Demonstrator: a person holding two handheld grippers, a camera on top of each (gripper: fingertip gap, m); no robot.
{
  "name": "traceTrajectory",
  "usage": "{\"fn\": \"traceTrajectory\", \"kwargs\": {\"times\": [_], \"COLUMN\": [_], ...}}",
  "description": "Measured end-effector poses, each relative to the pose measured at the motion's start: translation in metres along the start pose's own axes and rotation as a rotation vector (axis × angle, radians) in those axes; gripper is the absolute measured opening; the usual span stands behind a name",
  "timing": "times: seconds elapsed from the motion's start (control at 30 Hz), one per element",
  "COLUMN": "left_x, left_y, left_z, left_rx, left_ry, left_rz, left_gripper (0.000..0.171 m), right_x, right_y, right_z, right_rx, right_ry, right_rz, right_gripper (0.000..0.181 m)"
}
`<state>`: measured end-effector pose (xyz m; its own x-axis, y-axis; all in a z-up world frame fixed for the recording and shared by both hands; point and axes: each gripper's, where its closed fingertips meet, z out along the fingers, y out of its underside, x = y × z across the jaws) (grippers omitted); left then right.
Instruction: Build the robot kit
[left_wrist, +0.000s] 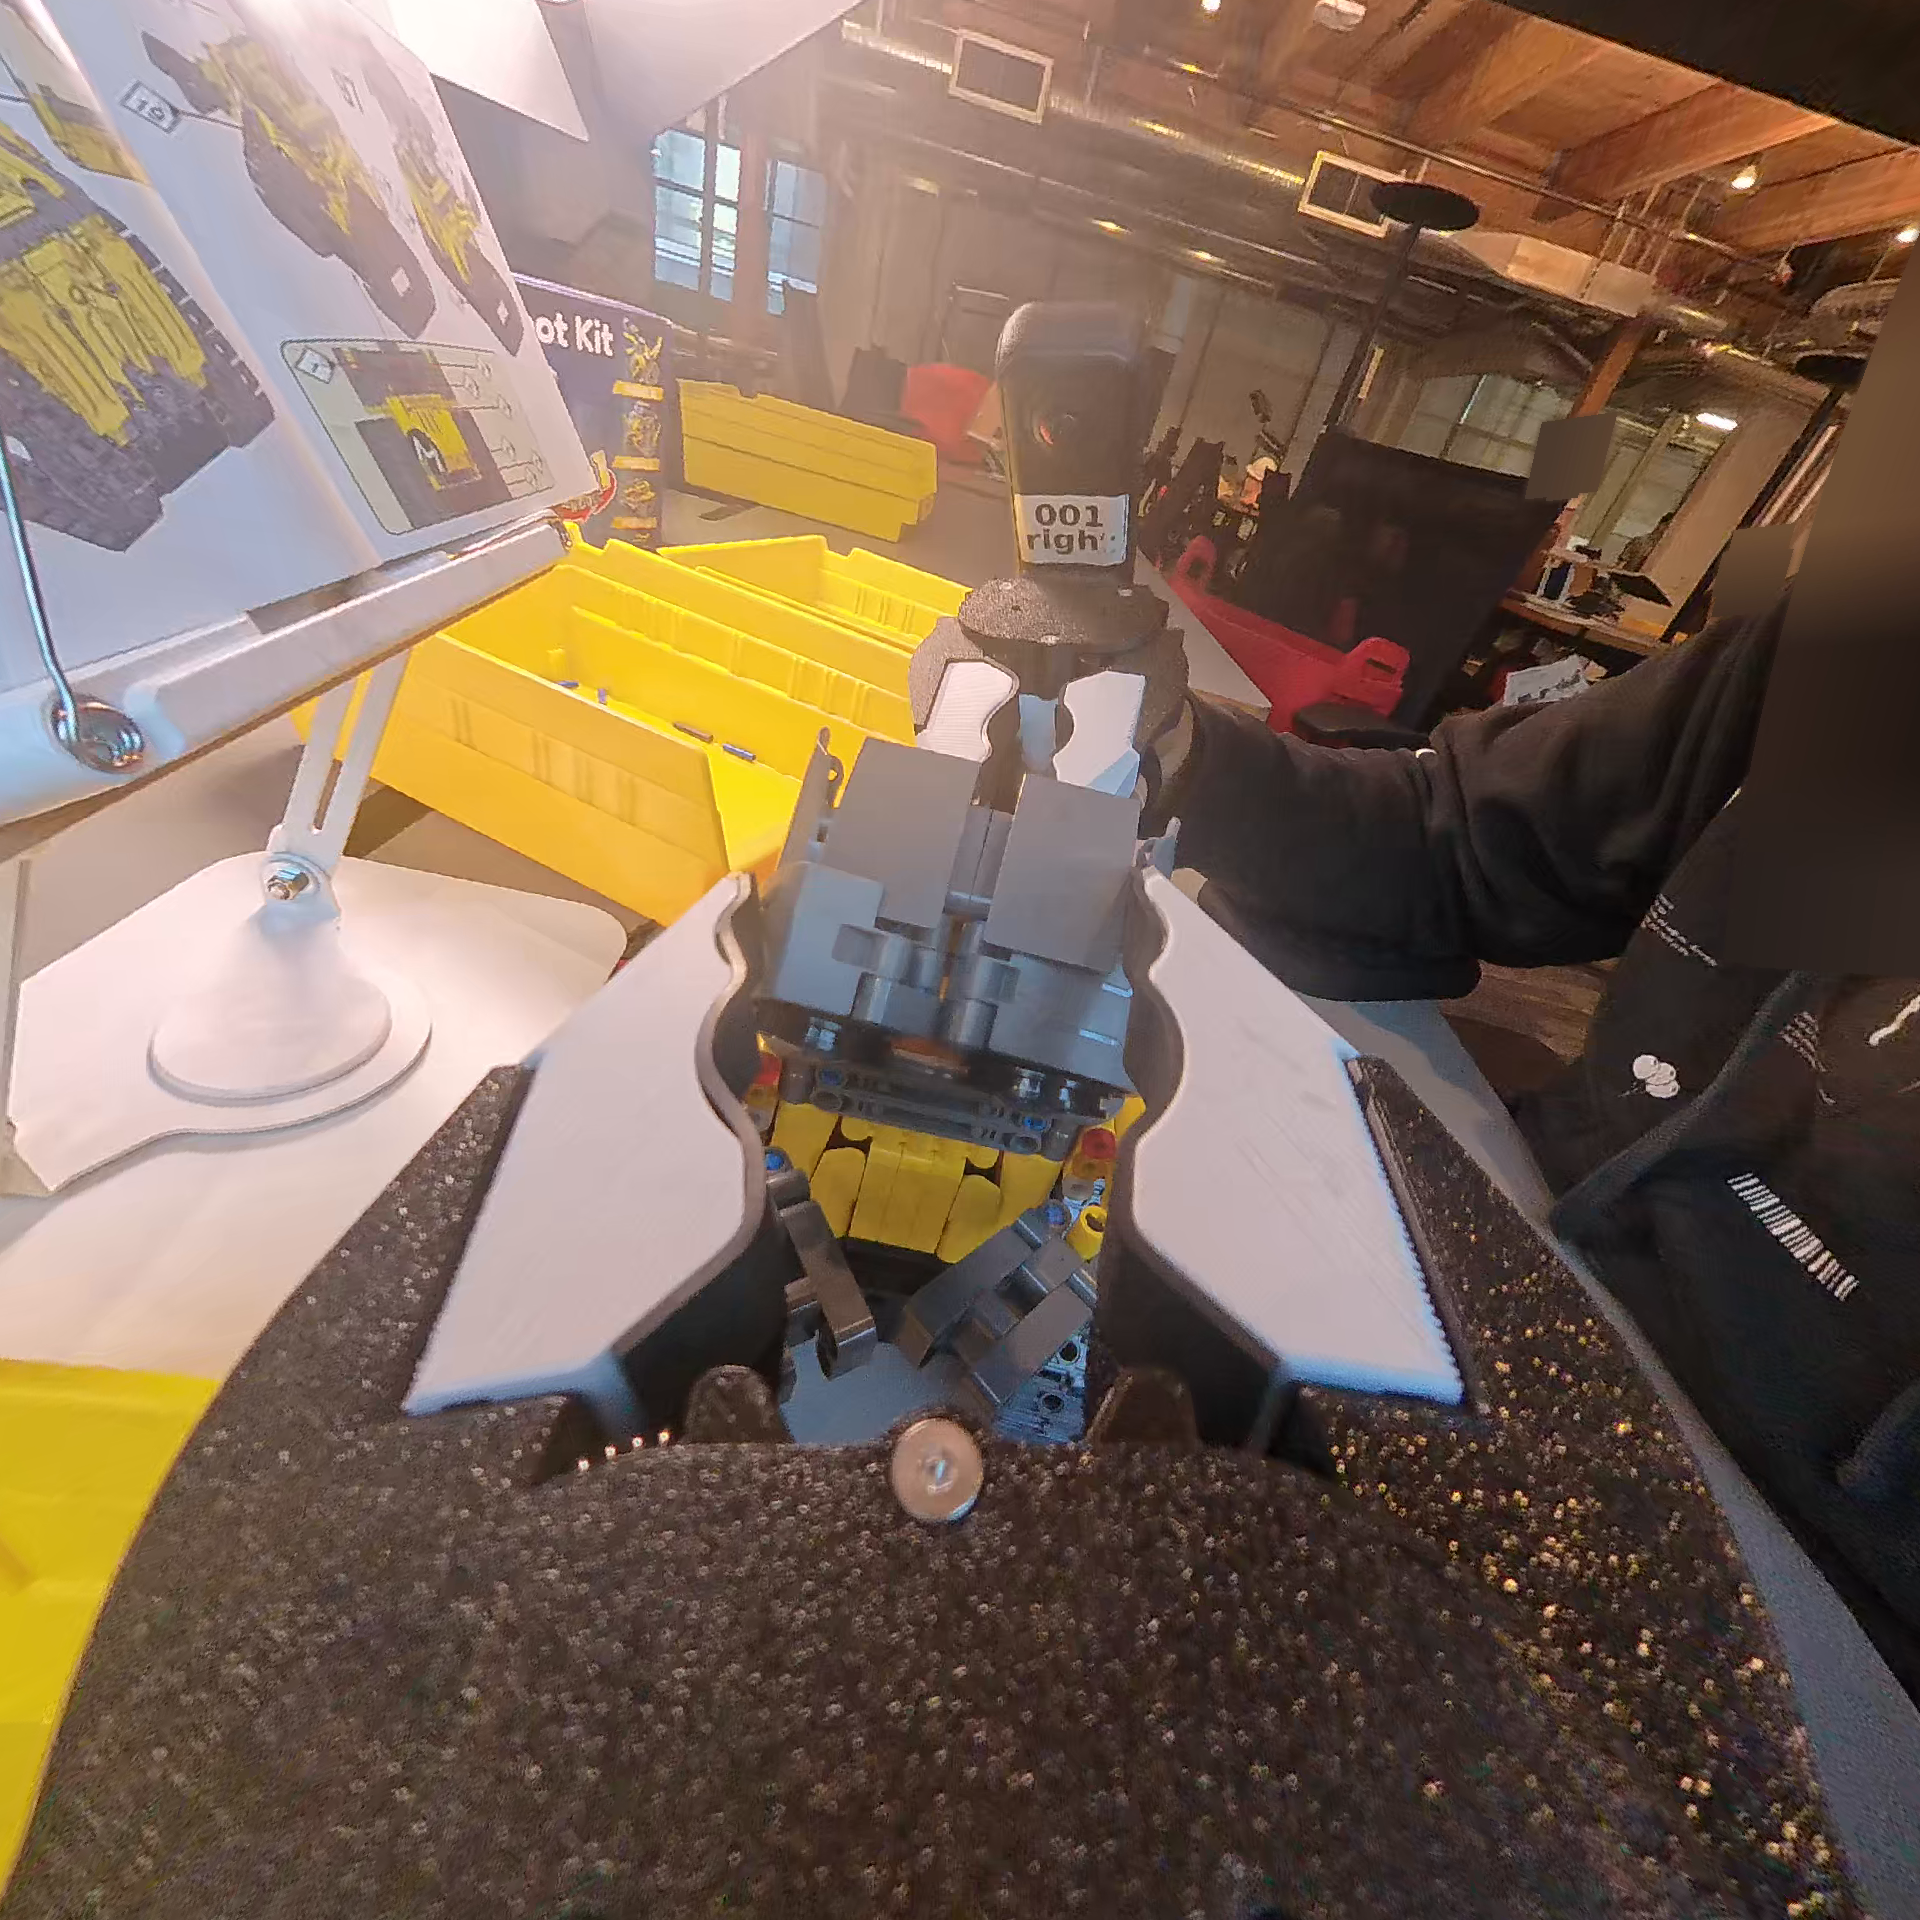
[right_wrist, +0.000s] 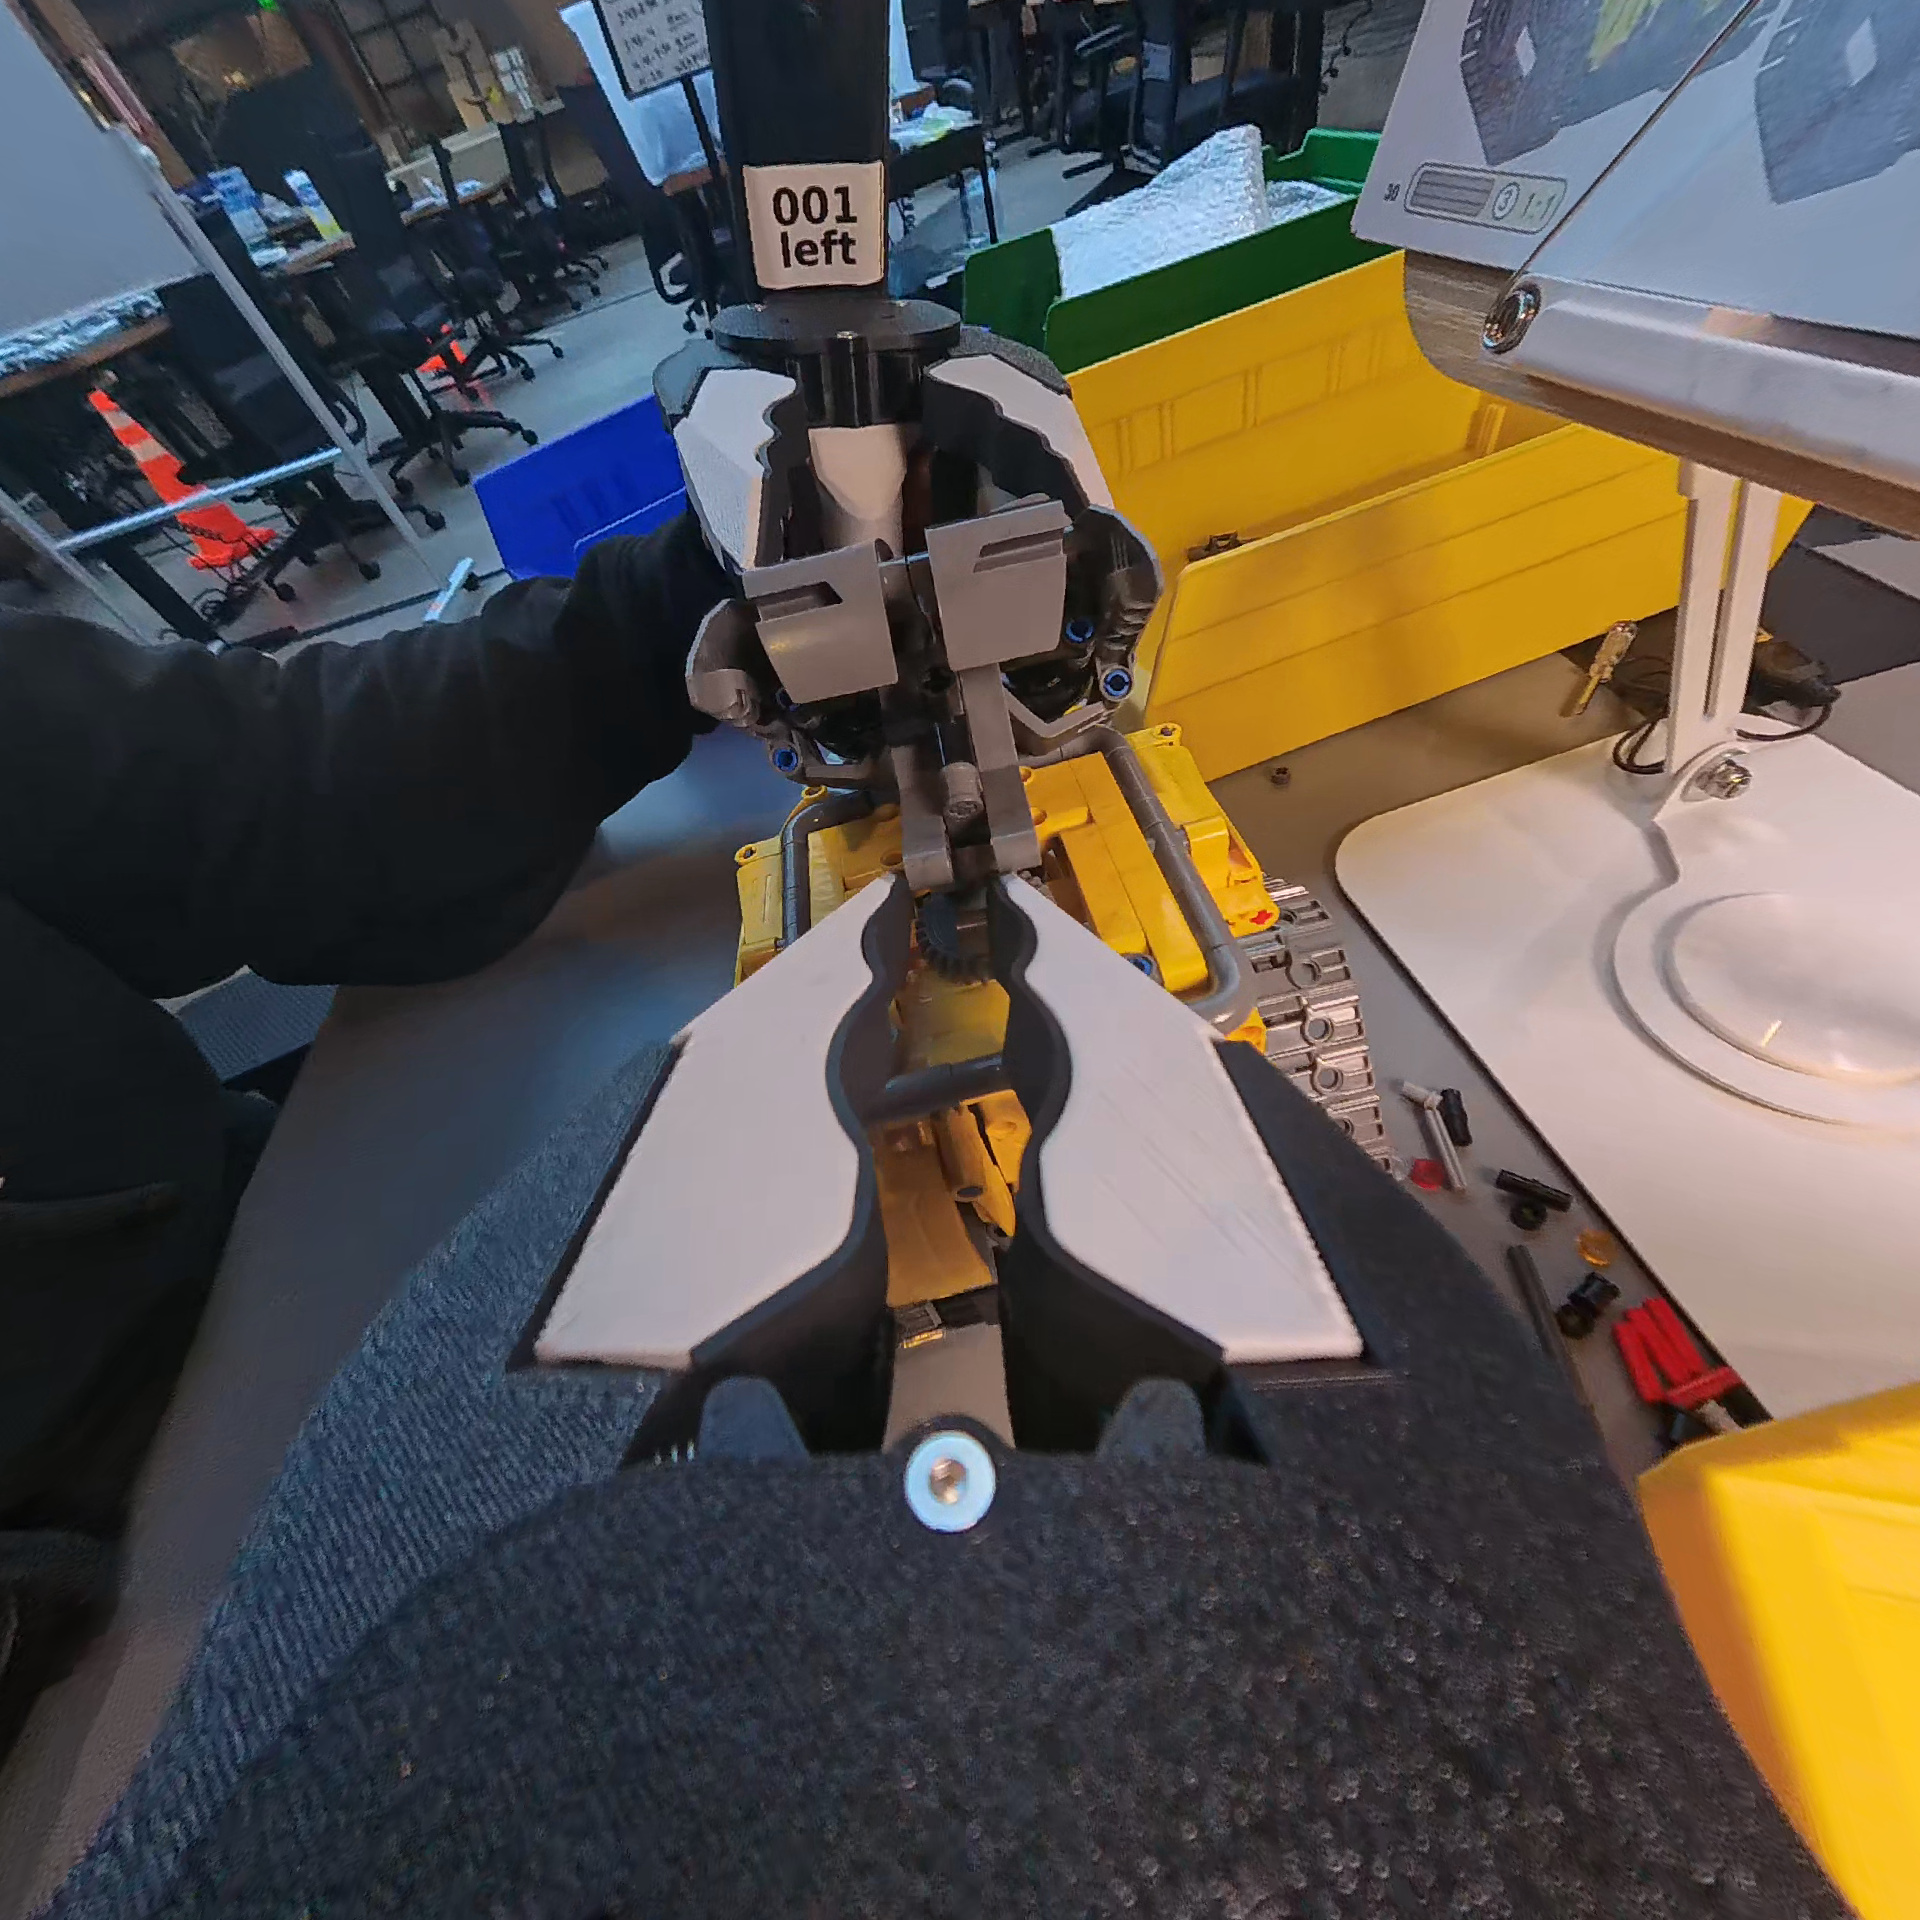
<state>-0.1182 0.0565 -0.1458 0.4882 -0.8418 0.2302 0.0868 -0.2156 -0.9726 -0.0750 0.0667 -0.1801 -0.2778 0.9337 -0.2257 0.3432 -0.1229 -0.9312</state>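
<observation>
We have the left gripper (left_wrist: 943, 914) with its white fingers clamped on either side of the grey brick-built bucket assembly (left_wrist: 940, 914) at the front of the yellow and grey toy-brick tracked vehicle model (left_wrist: 925, 1184). The model sits on the grey table (right_wrist: 436, 1122), grey link track (right_wrist: 1311, 1013) visible along one side

The right gripper (right_wrist: 951, 894) faces it from the other end, fingers nearly together and pinching the grey hinge joint (right_wrist: 961, 847) where the bucket arms meet the yellow body; a small black gear sits just under the tips. Both grippers are closed on the same model from opposite sides. A black-sleeved arm (right_wrist: 343, 790) backs each tool

Around it:
- white stand with a round base (right_wrist: 1787, 997) just beside the model, carrying an open instruction booklet (left_wrist: 260, 270)
- yellow plastic parts bins (left_wrist: 623, 727) behind, touching each other; a green bin (right_wrist: 1164, 281) and a blue bin (right_wrist: 571, 488) further back
- loose small pieces near the track: red, black and white pins (right_wrist: 1662, 1361) at the edge of the stand base
- another yellow bin corner (right_wrist: 1808, 1621) near our right gripper body
</observation>
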Motion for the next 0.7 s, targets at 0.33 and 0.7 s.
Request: {"fn": "traceTrajectory", "kwargs": {"times": [0.33, 0.7], "left_x": [0.009, 0.003], "left_y": [0.002, 0.012], "left_z": [0.004, 0.017], "left_rx": [-0.189, -0.235], "left_ry": [-0.135, -0.162], "left_rz": [0.259, 0.276], "left_gripper": [0.102, 0.082], "right_x": [-0.004, 0.002], "right_y": [-0.016, -0.019], "right_z": [-0.014, 0.007], "right_rx": [0.003, 0.054], "right_ry": [0.039, 0.047], "right_rz": [-0.121, -0.073], "right_gripper": [0.020, 0.006]}}
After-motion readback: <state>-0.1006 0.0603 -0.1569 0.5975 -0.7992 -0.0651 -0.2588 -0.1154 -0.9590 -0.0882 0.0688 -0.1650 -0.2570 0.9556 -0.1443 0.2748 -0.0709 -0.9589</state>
